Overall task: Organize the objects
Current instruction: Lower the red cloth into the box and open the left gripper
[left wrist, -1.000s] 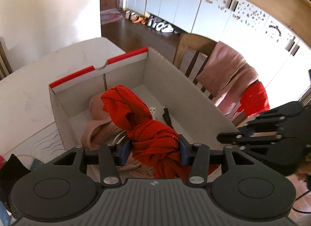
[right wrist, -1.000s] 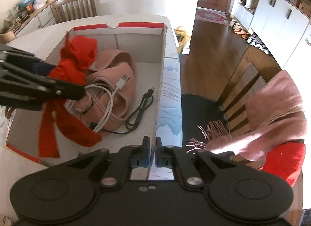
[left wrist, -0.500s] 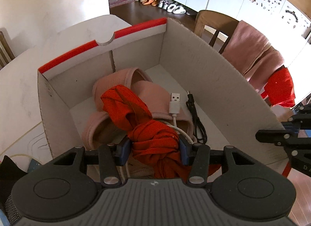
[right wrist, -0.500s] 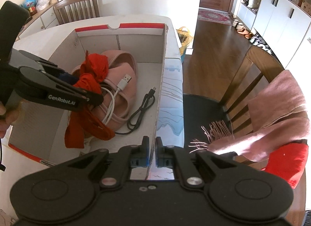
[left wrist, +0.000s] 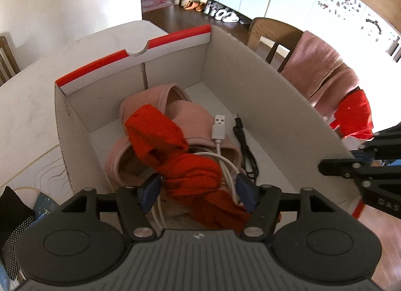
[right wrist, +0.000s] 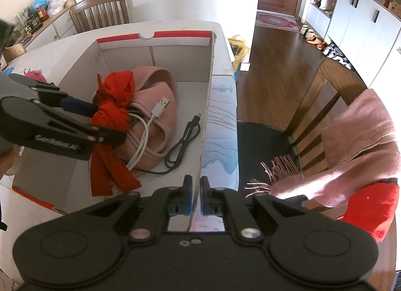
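Left wrist view has the red cloth point(left wrist: 185, 165) at its centre: a knotted, twisted strip of fabric lying inside the cardboard box point(left wrist: 263, 85), on top of the pink slippers point(left wrist: 175, 113) and across the coil of the white USB cable point(left wrist: 218, 125). A black cable point(left wrist: 246, 150) lies on the box floor just beside them, toward the right wall.

The step in hand looks like the release of the cloth into the box. The left tool point(left wrist: 198, 190) sits low over the near end of the box, and its jaws have just been opening, with the knot between them. The blue pads point(left wrist: 244, 194) now stand a little off the fabric on both sides (a thin gap shows at the left pad, and the white cable loops past the right one), so I judge the cloth no longer pinched, resting on the slippers. In the right wrist view its loose tails point(right wrist: 110, 175) hang down toward the near wall of the box.

The right tool point(right wrist: 196, 197) is closed down to a sliver over the box's right wall point(right wrist: 205, 125), apparently pinching the cardboard edge to steady the box on the tabletop point(right wrist: 223, 120).

The next move calls for lifting the left tool straight up and clear, taking care that neither pad snags the fabric or drags the white cable out with it. A pink scarf point(right wrist: 361, 145) and something red point(right wrist: 368, 205) hang over the chair point(right wrist: 333, 83) beside the tabletop, possibly next to sort
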The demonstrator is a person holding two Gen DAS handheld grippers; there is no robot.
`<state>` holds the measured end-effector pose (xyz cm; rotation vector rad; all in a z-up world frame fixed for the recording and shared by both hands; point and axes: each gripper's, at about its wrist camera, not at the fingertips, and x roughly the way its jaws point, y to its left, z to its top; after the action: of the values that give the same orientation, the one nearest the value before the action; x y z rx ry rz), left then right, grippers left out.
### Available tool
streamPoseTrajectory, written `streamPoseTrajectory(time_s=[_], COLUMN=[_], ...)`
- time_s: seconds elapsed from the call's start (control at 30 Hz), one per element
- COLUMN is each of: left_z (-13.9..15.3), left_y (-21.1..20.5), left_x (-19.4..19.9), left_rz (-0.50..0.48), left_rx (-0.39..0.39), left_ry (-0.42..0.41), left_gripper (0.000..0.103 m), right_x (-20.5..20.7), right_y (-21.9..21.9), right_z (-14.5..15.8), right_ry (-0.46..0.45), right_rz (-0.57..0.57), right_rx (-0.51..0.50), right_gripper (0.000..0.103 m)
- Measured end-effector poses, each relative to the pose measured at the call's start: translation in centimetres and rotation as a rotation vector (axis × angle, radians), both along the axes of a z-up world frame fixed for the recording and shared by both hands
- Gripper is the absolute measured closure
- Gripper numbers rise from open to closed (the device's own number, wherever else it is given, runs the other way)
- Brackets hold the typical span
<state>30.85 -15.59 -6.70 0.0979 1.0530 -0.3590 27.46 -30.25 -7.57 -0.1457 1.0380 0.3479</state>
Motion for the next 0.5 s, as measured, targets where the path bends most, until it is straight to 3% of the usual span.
streamPoseTrajectory(time_s=[0.5], left_z=[4.7], left_y=[3.5], left_x=[-4.6], left_rz=[0.093], left_rx=[-0.09], left_ry=[-0.101], left_gripper=[0.035], right_x=[-0.5], right_y=[0.3], right_z=[0.0], right_ry=[-0.004], right_rz=[-0.014], right_rx=[-0.007], right_gripper=[0.098])
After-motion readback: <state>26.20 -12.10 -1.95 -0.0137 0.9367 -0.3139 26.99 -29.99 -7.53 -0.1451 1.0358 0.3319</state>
